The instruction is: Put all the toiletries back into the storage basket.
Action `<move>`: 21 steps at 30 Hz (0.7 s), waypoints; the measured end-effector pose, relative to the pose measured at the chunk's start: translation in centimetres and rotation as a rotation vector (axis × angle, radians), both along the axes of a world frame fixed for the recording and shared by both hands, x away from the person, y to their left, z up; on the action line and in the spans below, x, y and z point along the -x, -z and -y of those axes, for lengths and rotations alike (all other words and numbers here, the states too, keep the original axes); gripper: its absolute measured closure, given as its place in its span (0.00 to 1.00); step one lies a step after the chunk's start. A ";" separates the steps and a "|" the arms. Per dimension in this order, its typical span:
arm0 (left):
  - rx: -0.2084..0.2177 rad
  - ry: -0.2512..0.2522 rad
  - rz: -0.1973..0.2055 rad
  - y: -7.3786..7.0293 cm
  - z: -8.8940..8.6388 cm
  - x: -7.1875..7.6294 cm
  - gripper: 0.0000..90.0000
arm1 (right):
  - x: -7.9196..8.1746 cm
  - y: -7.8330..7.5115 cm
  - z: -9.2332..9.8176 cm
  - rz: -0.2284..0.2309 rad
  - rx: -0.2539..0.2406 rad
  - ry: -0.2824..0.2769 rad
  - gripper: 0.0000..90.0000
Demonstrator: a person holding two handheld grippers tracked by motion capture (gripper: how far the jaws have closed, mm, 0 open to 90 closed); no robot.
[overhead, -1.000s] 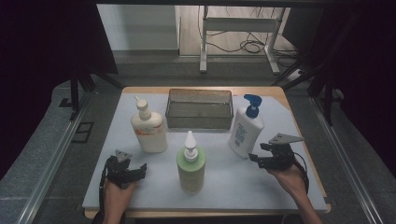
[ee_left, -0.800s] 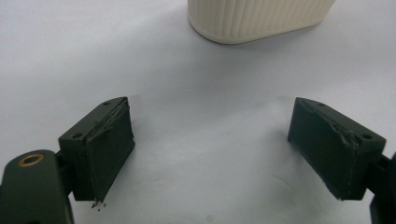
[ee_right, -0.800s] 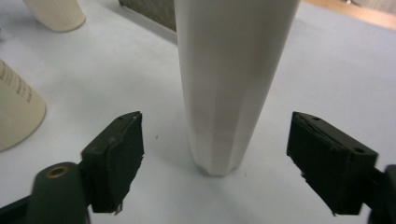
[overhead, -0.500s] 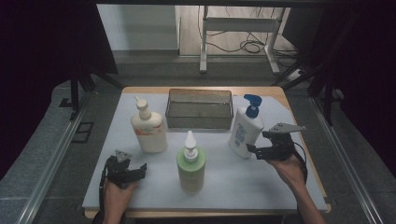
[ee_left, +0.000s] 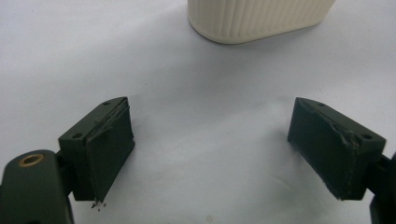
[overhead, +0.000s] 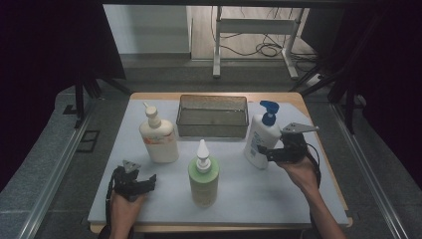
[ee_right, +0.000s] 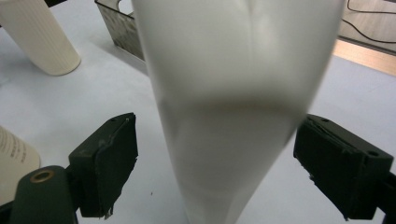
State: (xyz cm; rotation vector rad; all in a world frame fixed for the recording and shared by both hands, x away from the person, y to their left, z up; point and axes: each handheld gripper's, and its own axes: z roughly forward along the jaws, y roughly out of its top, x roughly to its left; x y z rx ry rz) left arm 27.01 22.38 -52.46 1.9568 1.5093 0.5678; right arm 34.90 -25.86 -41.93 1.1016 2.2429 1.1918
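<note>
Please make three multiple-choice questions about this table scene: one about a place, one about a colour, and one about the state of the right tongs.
1. Where does the clear bin stand?
A. at the far middle of the table
B. at the near left corner
C. on the floor

2. What colour is the pump of the white bottle?
A. red
B. blue
C. black

3. How do the right tongs stand?
A. shut beside the bottle
B. open around the white bottle
C. holding the green bottle

Answers: 1 A, it sits behind the three bottles. 2 B, the pump head is blue. 3 B, both pads show a gap to the bottle.
</note>
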 end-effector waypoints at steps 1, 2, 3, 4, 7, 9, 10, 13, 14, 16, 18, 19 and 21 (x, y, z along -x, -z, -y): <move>0.000 0.000 0.000 0.0 0.0 0.0 0.15 | -0.3 -0.1 -0.2 0.003 0.006 0.001 0.16; 0.000 0.000 0.000 0.0 0.0 0.0 0.15 | -0.5 -0.1 -0.3 0.006 0.009 0.002 0.16; 0.000 0.000 0.000 0.0 0.0 0.0 0.15 | -0.6 -0.1 -0.4 0.009 0.009 0.004 0.16; 0.000 0.000 0.000 0.0 0.0 0.0 0.15 | -0.6 -0.1 -0.4 0.009 0.009 0.004 0.16; 0.000 0.000 0.000 0.0 0.0 0.0 0.15 | -1.1 -0.1 -0.8 0.010 0.014 0.011 0.16; 0.000 0.000 0.000 0.0 0.0 0.0 0.15 | -1.3 -0.1 -1.0 0.012 0.014 0.012 0.17; 0.000 0.000 0.000 0.0 0.0 0.0 0.15 | -1.4 0.0 -1.1 0.014 0.017 0.015 0.18; 0.000 0.000 0.000 0.0 0.0 0.0 0.15 | -1.5 0.1 -1.4 0.034 0.027 0.028 0.23; 0.000 0.000 0.000 0.0 0.0 0.0 0.15 | -1.5 0.1 -1.4 0.034 0.027 0.028 0.23; 0.000 0.000 0.000 0.0 0.0 0.0 0.15 | -1.6 0.2 -1.4 0.037 0.012 0.030 0.31; 0.000 0.000 0.000 0.0 0.0 0.0 0.15 | -1.6 0.1 -1.4 0.037 0.008 0.026 0.34; 0.000 0.000 0.000 0.0 0.0 0.0 0.15 | -1.6 0.1 -1.4 0.037 0.005 0.020 0.37; 0.000 0.000 0.000 0.0 0.0 0.0 0.15 | -1.5 0.1 -1.5 0.042 0.007 0.014 0.40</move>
